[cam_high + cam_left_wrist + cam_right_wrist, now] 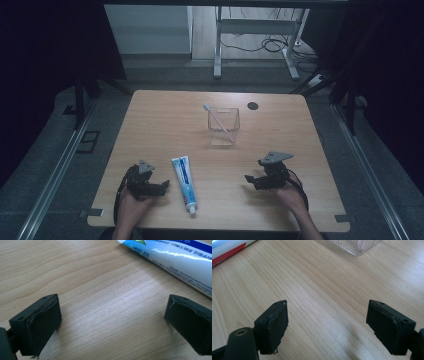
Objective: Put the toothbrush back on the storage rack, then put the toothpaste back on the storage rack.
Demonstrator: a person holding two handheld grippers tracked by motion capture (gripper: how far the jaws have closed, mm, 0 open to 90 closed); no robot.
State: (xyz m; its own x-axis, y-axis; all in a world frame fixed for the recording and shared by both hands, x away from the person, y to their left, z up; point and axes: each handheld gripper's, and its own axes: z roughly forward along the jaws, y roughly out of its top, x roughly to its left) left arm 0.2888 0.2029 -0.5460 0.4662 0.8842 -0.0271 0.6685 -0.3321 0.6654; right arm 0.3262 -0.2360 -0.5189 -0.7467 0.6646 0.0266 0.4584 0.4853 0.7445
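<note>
Clearly the toothpaste tube (184, 182) lies flat on the tabletop (280, 125) just right of the left tool (162, 187), well apart from the right tool (248, 180). Its long axis runs near-to-far, cap toward the person, crimped end toward the clear cup (223, 127). Both tools rest wide open, gripping nothing; the left is nearer.

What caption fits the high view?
Two open grippers, left and right, flank a toothpaste tube; toothbrush in cup.
</note>
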